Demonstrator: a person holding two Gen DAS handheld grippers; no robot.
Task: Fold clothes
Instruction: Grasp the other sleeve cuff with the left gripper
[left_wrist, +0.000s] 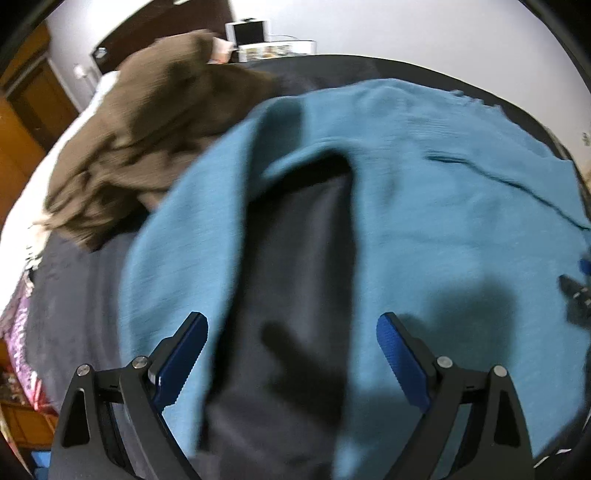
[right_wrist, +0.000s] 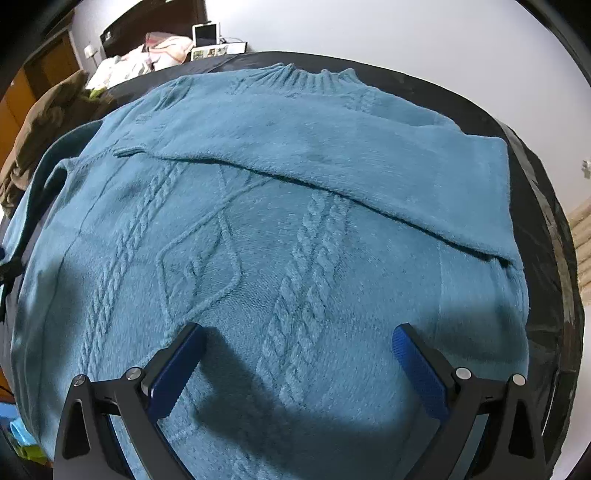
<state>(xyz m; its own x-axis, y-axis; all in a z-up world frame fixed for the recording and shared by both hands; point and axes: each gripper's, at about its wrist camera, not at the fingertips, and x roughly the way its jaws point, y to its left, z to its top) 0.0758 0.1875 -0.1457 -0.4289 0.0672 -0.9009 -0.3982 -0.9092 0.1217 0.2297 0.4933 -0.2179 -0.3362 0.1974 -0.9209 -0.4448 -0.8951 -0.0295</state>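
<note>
One teal cable-knit sweater (right_wrist: 280, 229) lies spread on the dark counter (right_wrist: 546, 229) ahead of the right tongs (right_wrist: 295, 354), one sleeve (right_wrist: 332, 147) folded across its chest. Both the right tongs and the left tongs (left_wrist: 291, 343) hang above it with fingers apart, gripping nothing. Beyond the left tongs, to their left, a brown garment (left_wrist: 147, 125) sits heaped.

Teal cable-knit sweater (right_wrist: 280, 229) spread flat, front up, ribbed collar at the far edge; right-hand sleeve (right_wrist: 332, 147) folded across the chest, other sleeve (left_wrist: 192, 266) trailing off the left side over dark cloth. Beyond it to the left, a crumpled brown garment (left_wrist: 147, 133), unfolded.
</note>
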